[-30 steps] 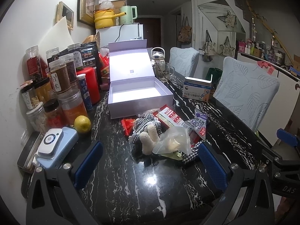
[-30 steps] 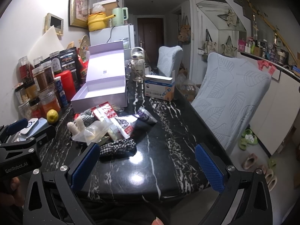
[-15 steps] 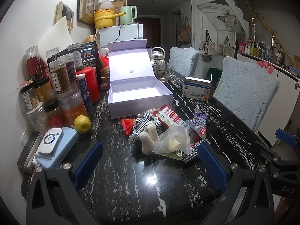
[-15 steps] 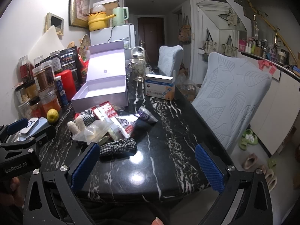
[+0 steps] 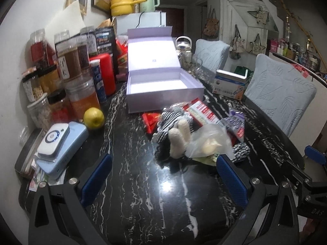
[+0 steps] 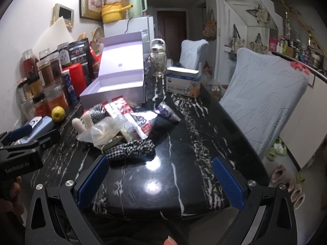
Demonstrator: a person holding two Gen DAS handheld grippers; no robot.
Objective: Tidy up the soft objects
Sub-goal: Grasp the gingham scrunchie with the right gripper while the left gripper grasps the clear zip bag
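— Looking down the left gripper [image 5: 163, 175]: are its jaws spread?

— Yes, spread wide and holding nothing, above the black marble table [image 5: 143, 194]. The right gripper [image 6: 160, 178] is released too, and empty.

— Where are the soft things?

— From the left gripper, the pile sits at about twelve to one o'clock, near but not touching: a striped plush toy [image 5: 173, 130] with cream legs, a clear plastic bag [image 5: 210, 143] lying against it, and a checkered cloth [image 5: 241, 151] just past the right fingertip. From the right gripper, the checkered cloth [image 6: 130, 150] lies at eleven o'clock, close to the left finger.

— And the lavender box [image 5: 161, 83]?

— Open, lid up, at twelve o'clock beyond the pile.

— Anything unclear?

— Packets under the bag are mostly covered; their print is unreadable. The plush's head is hidden.
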